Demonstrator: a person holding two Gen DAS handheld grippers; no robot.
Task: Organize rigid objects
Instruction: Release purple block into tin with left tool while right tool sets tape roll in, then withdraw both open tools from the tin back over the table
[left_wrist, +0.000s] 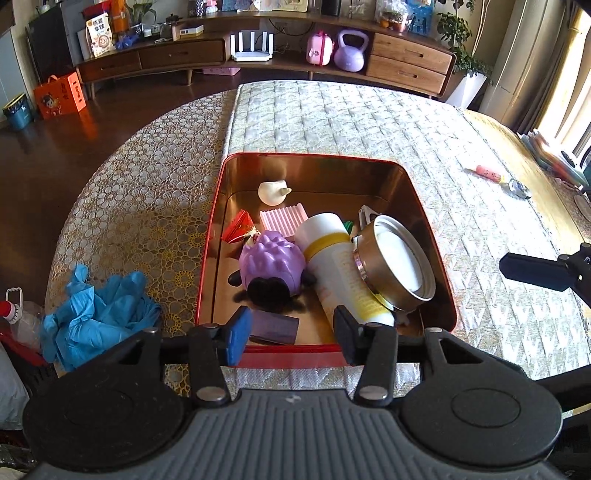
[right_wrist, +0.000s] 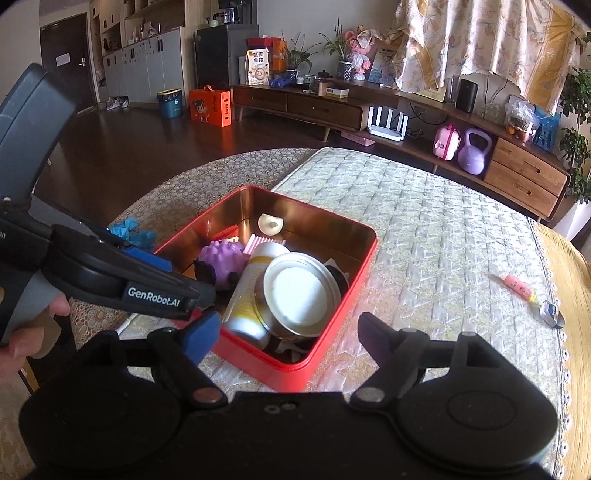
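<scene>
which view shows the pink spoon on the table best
The right wrist view: the pink spoon lies whole on the cloth, handle and bowl clear. The left wrist view shows it smaller, near the frame's edge.

tin (left_wrist: 436, 236) on table, jar (left_wrist: 395, 258) inside

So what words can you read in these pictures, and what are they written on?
"GenRobot.AI": white letters on the side of the left gripper, seen from the right wrist camera.
The snack bag on the sideboard has big Chinese characters, too small to read surely.
The orange gift box on the floor has writing, too blurred to read.
The white and yellow bottle in the red tin has print, too faint to read.
</scene>
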